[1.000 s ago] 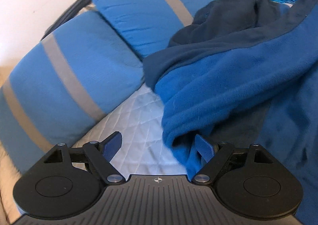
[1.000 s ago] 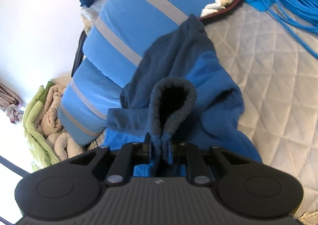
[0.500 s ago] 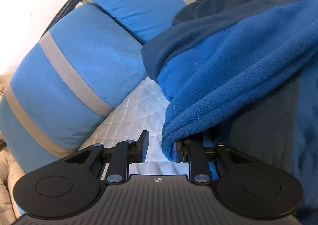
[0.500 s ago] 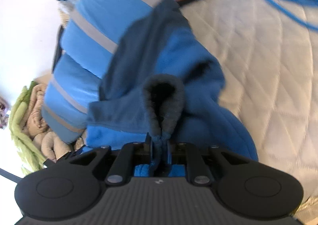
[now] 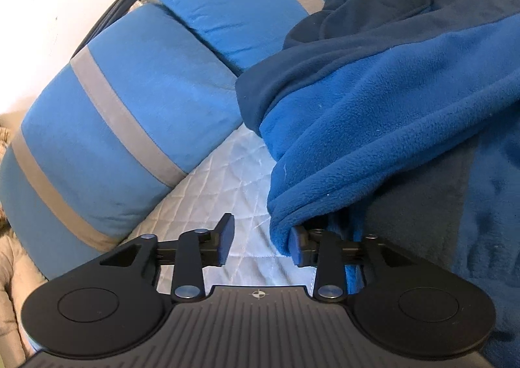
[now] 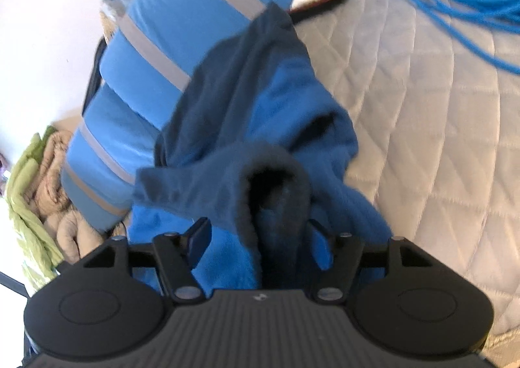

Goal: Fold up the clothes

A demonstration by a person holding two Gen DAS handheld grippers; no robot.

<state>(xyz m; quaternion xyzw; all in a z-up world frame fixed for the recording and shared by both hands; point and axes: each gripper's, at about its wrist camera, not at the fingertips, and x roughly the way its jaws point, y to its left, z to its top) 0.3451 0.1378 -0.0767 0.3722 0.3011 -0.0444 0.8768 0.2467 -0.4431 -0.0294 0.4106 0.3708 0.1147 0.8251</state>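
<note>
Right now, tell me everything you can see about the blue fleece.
The fleece is a soft, fuzzy garment in bright blue with dark navy panels and a navy cuff that gapes open. It lies rumpled on the quilt, its far end leaning against the striped pillows. In the left wrist view a rolled bright-blue fold sits over one fingertip of the left gripper, whose jaws stand apart. The right gripper is open around the cuff.
</note>
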